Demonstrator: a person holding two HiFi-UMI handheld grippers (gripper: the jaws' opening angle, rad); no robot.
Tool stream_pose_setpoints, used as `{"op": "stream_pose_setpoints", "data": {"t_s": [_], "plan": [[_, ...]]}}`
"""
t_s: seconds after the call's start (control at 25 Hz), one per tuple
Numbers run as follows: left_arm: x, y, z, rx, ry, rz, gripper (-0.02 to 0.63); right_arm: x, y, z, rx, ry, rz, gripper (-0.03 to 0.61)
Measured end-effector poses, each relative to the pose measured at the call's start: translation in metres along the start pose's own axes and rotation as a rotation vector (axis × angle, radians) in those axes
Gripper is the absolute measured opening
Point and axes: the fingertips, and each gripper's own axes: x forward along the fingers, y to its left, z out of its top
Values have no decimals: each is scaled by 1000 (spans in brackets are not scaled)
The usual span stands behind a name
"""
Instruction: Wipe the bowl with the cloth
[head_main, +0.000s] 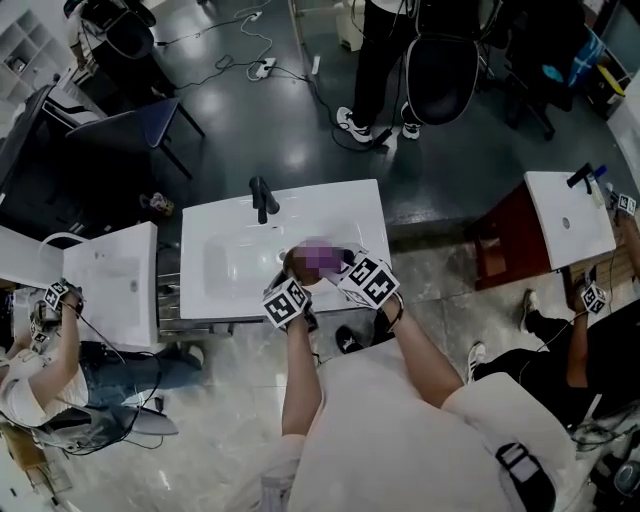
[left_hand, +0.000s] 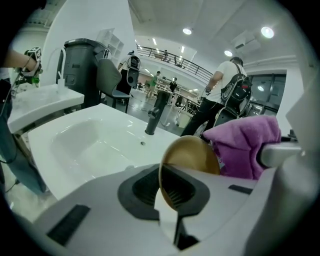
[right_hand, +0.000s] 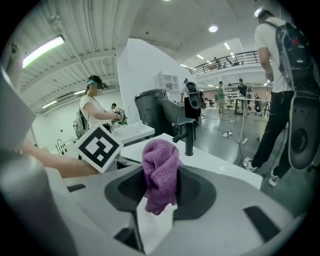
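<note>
Left tool (left_hand: 168, 210) clamps bowl (left_hand: 192, 155) rim; right tool (right_hand: 156, 212) holds cloth (right_hand: 161, 167) alongside.

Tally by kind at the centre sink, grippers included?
grippers: 2, the left gripper and the right gripper
gold bowl: 1, clamped by the left gripper
purple cloth: 1, clamped by the right gripper
white sink: 1
black faucet: 1
Total: 6

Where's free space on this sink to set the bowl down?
Free: the white sink's basin, in front of the black faucet; also the flat back-right deck beside that faucet. Crowded: front-right edge, where the left gripper holds the gold metal bowl and the right gripper the purple cloth.
</note>
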Motion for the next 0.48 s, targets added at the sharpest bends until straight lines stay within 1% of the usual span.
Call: {"op": "stream_pose_setpoints", "data": {"t_s": [0.04, 0.12, 0.2, 0.32, 0.4, 0.48], "plan": [[0, -4, 2, 15, -2, -7, 15, 2, 1, -1, -7, 8, -2, 133], [1, -17, 9, 58, -11, -25, 15, 7, -3, -5, -27, 31, -45, 133], [0, -33, 12, 115, -14, -48, 17, 11, -6, -11, -45, 63, -87, 133], [0, -54, 16, 199, -16, -99, 15, 18, -6, -11, -74, 91, -120, 133], [-2, -65, 15, 239, -11, -125, 15, 20, -9, -15, -66, 93, -146, 133], [-4, -69, 10, 274, -1, -135, 15, 20, -10, -22, -45, 94, -152, 133]]}}
